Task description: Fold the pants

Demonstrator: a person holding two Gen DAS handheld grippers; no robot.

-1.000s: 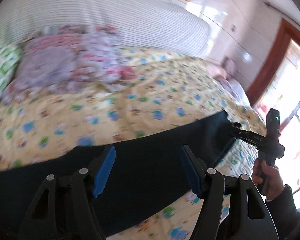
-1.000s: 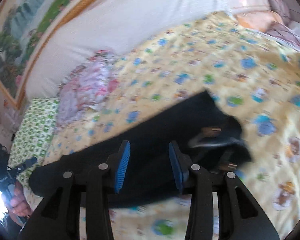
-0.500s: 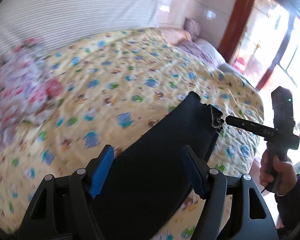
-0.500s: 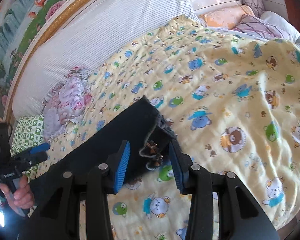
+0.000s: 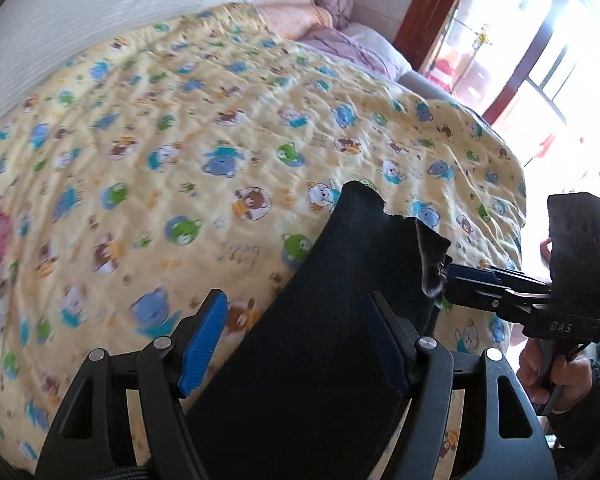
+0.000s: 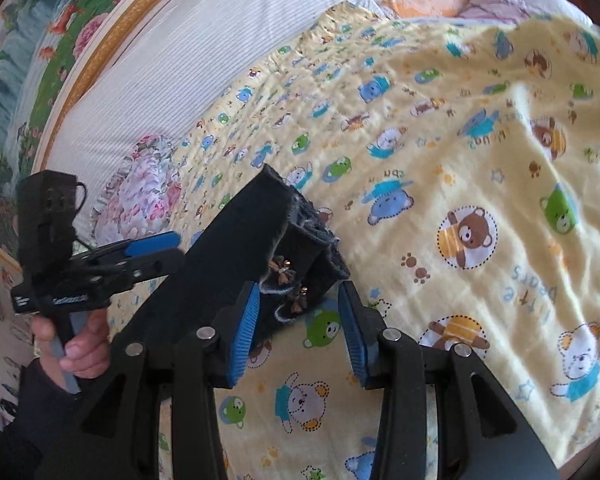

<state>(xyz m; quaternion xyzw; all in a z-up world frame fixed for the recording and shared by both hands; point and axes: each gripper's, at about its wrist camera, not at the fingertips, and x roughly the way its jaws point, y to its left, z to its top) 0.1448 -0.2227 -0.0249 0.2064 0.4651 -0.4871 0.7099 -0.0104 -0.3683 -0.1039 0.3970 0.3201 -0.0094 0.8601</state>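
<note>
Because the dark pants (image 5: 340, 320) are held up off the bed at one end, they hang as a long, flat strip above the yellow bear-print quilt (image 5: 180, 140), which looks like a way to keep the legs lined up before laying them down in a fold. They seem already doubled lengthwise, though the near end runs out of view below the cameras, so I can't be sure.

From the left wrist view the left gripper (image 5: 296, 332) has its blue pads spread wide, the cloth passing between them; the left pad (image 5: 204, 336) stands clear of the fabric, so it seems to straddle the strip rather than pinch it. Whether the other pad touches the edge I cannot tell.

The right gripper (image 6: 296, 316) sits at the frayed hem end (image 6: 308, 232), its jaws partly parted. The left wrist view shows its tip right at the ragged cuff, apparently nipping that corner to keep the end raised, yet its own camera shows the cloth beside only one pad.

A floral pillow (image 6: 144, 188) lies well apart near the headboard (image 6: 204, 40), leaving the quilt free for the fold.
</note>
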